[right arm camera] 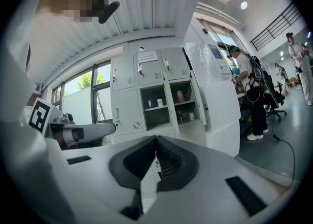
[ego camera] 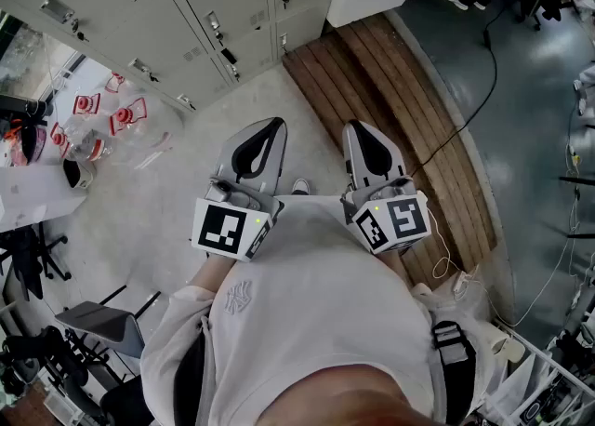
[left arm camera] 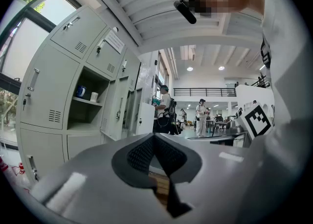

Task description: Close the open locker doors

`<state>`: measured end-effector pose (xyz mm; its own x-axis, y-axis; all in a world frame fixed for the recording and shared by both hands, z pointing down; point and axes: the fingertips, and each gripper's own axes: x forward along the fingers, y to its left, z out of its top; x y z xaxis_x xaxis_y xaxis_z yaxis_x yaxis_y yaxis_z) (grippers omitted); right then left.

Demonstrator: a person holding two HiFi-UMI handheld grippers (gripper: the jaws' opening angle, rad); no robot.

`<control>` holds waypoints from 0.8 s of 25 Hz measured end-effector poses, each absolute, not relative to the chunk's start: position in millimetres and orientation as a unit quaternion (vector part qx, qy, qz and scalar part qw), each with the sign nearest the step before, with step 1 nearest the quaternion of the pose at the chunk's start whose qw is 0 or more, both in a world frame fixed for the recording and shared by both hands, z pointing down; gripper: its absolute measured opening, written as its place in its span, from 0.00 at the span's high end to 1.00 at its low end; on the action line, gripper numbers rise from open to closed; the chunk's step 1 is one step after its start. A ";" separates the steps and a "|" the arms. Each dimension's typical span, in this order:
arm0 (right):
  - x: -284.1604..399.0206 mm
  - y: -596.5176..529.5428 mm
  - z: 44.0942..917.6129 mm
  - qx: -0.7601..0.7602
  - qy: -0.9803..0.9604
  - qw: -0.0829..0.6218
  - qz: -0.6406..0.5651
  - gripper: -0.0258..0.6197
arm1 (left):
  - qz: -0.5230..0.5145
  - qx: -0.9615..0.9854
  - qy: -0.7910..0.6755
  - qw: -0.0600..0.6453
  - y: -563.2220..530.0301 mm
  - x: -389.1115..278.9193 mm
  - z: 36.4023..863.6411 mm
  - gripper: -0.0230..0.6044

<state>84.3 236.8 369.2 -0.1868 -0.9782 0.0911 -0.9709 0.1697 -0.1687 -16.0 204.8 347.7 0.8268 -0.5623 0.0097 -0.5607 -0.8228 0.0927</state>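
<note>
Left hand-held gripper (ego camera: 263,133) and right hand-held gripper (ego camera: 364,131): both clenched, nothing between the jaws, side by side, well apart from the lockers (ego camera: 139,6). One locker compartment (left arm camera: 88,105) stands open with mugs on its shelf. Open locker doors (left arm camera: 115,115) are swung out just beside it.

The metal lockers (ego camera: 112,6) are pale grey, the wooden floor slats (ego camera: 400,117) brown. The left hand-held gripper (ego camera: 276,123) and the right hand-held gripper (ego camera: 354,126) are white, patterned with black-and-white squares.
</note>
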 end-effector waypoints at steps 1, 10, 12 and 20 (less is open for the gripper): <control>86.1 236.3 369.0 -0.637 0.765 0.020 -0.094 0.94 | -0.010 0.954 -0.295 0.045 204.4 -14.7 347.2 0.96; 99.0 229.6 371.1 -0.632 0.768 0.023 -0.098 0.94 | -0.005 0.952 -0.302 0.047 197.9 -4.4 347.4 0.96; 101.6 228.3 371.6 -0.632 0.768 0.025 -0.097 0.94 | -0.005 0.952 -0.303 0.046 196.4 -3.1 346.7 0.96; 108.4 219.0 371.2 -0.621 0.777 0.030 -0.095 0.94 | -0.004 0.949 -0.311 0.045 188.8 4.0 346.8 0.96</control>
<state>108.4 219.0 371.2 -0.2267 -0.9713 0.0718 -0.9599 0.2103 -0.1854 4.0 188.8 346.8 0.8068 -0.5906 0.0192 -0.5898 -0.8028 0.0875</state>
